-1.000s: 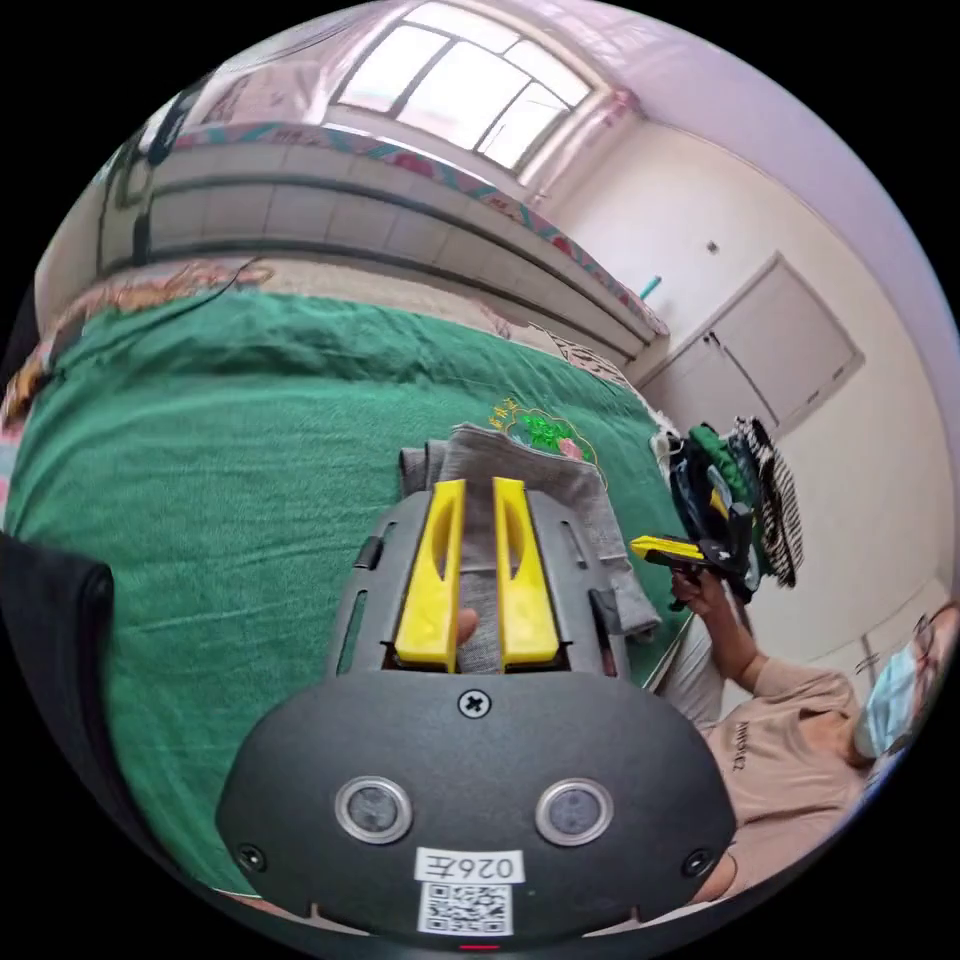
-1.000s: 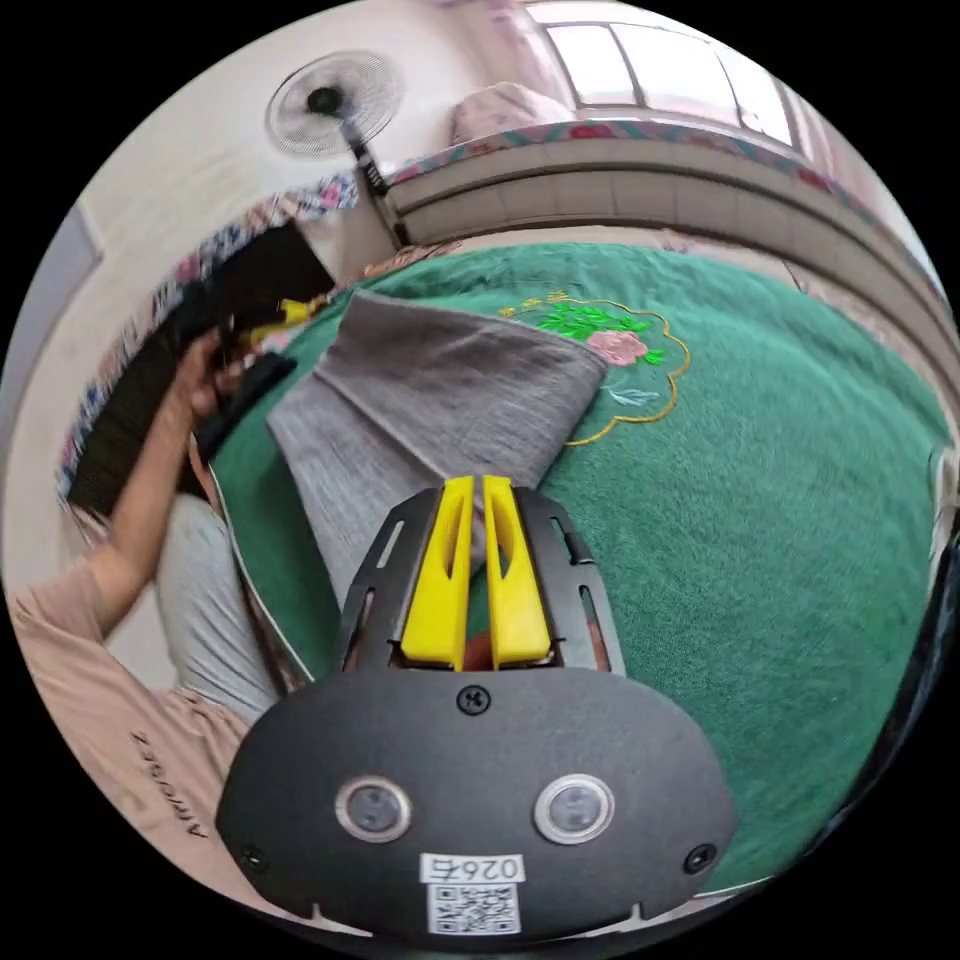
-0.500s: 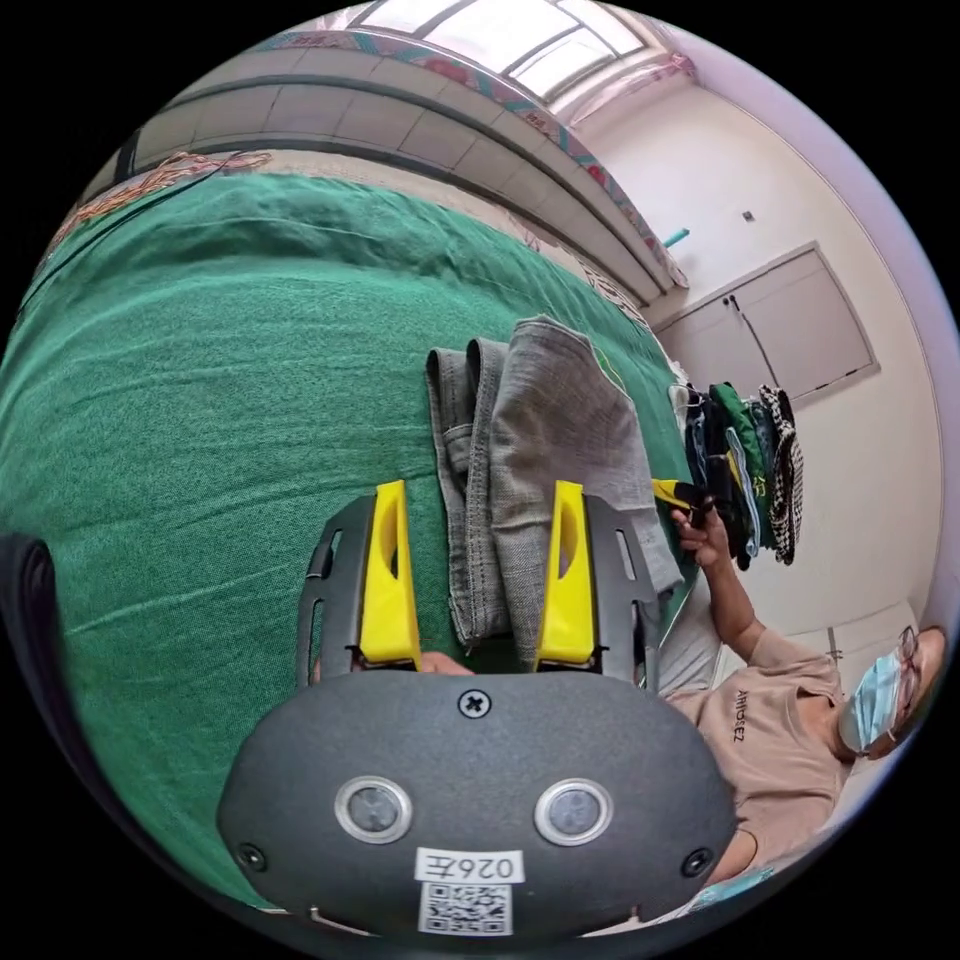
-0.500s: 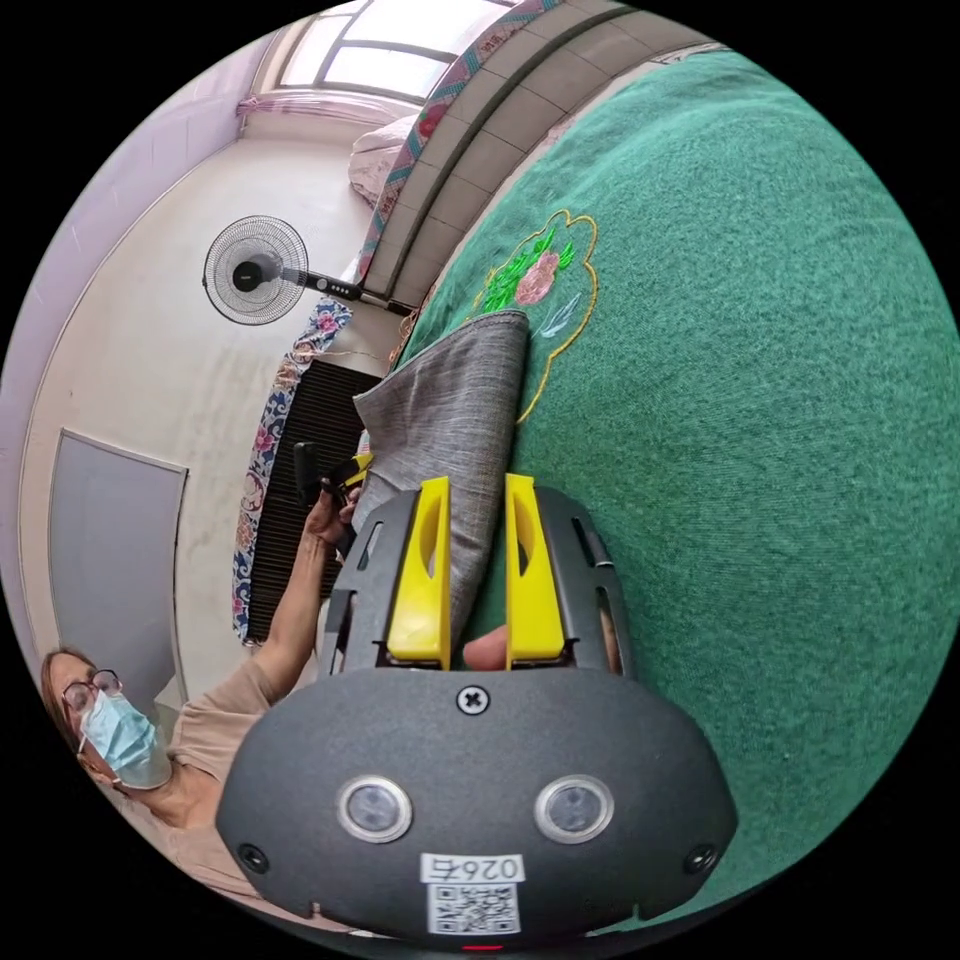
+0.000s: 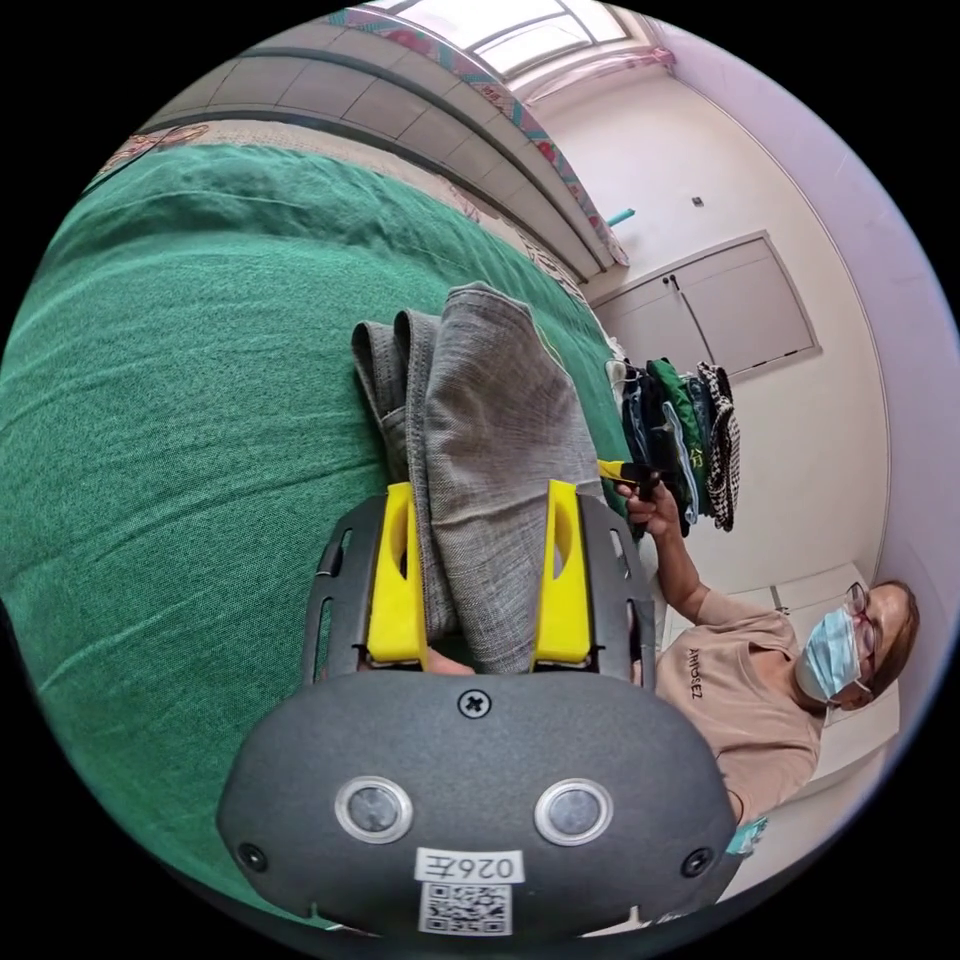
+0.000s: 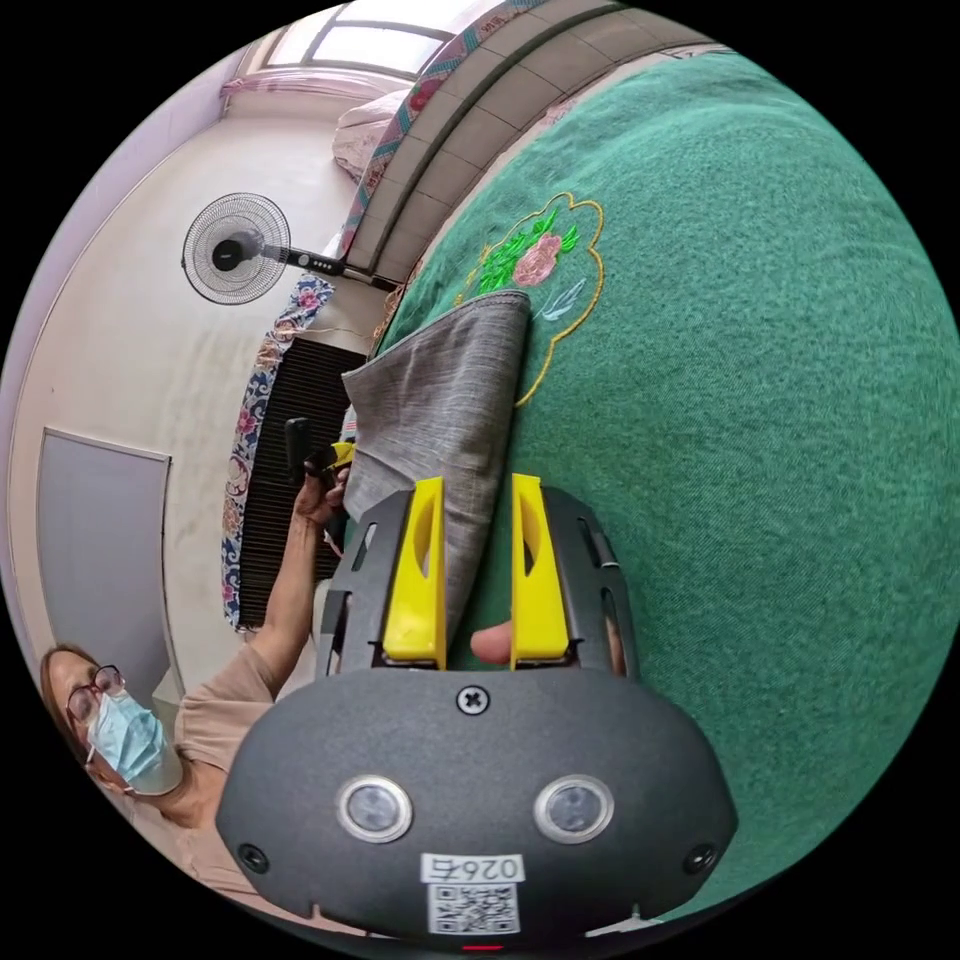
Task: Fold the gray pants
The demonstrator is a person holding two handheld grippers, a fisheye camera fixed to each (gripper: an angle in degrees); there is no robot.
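The gray pants (image 5: pixel 480 400) lie folded in layers on the green bedspread (image 5: pixel 200 400). My left gripper (image 5: pixel 480 495) is open, its yellow jaws wide apart on either side of the folded stack's near end. In the right gripper view the pants (image 6: pixel 450 390) show as a flat gray panel beside the embroidered flower (image 6: pixel 535 260). My right gripper (image 6: pixel 478 490) is open, with the pants' long edge running between its jaws. Each gripper also appears small in the other's view, held in a hand: the right gripper (image 5: pixel 625 470) and the left gripper (image 6: pixel 320 455).
A person in a beige top (image 5: pixel 740 690) sits at the bed's edge. A pile of clothes (image 5: pixel 685 440) hangs by white cabinet doors (image 5: pixel 720 310). A standing fan (image 6: pixel 235 248) and a dark slatted panel (image 6: pixel 285 500) stand beyond the bed. Green bedspread (image 6: pixel 750 400) stretches wide.
Both grippers were shut on the pants a second ago and have opened. The left has since moved in so the folded stack lies between its jaws. Both views have rolled.
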